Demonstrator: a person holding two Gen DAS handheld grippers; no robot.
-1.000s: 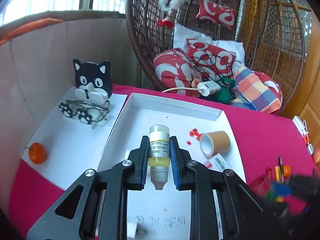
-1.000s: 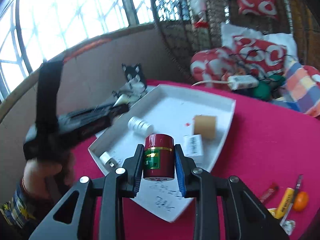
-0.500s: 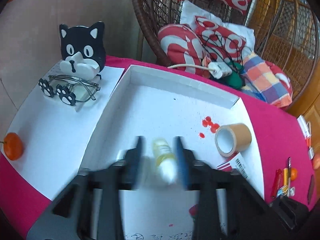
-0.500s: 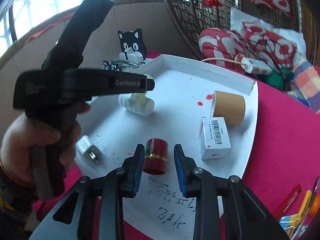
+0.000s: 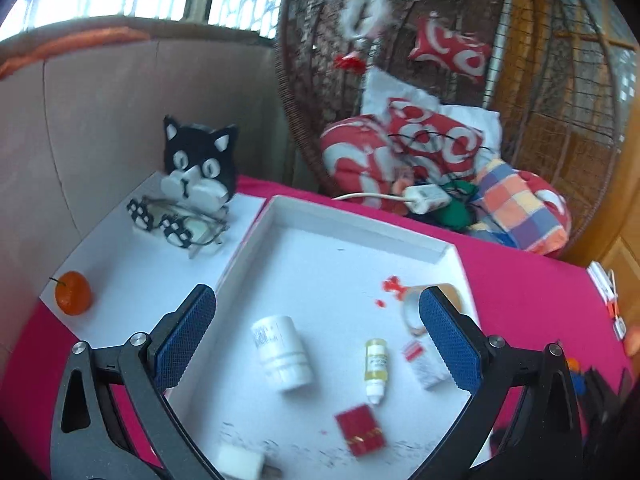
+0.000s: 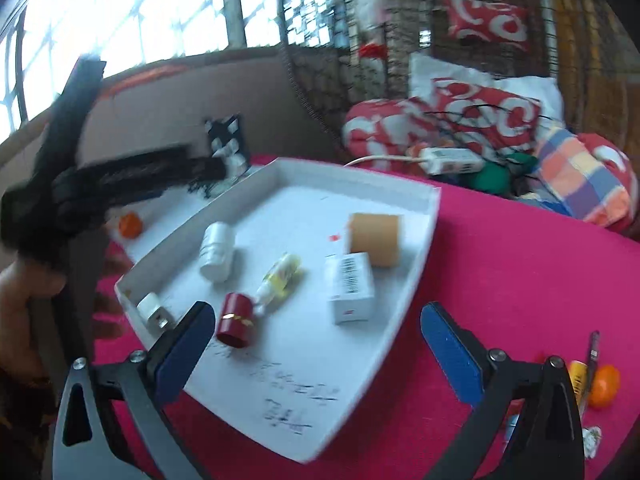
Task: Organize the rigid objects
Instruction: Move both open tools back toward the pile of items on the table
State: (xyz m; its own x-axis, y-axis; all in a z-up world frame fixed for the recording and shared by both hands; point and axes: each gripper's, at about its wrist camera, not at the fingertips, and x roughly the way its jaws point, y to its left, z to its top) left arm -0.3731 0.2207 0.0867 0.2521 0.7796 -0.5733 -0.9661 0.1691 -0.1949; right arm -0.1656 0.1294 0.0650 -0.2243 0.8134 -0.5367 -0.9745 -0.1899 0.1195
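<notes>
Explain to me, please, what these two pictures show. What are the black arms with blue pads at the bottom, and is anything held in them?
No robot here: a person holds a two-finger tool in each hand, with a camera on each looking along its fingers. One picture is from the left gripper, the other from the right gripper. Both jaws are opening wide and hold nothing. Ahead, on a pink tablecloth, lies a white tray. In it lie a white bottle, a small yellow dropper bottle, a red jar, a white box, a brown tape roll and a white plug.
</notes>
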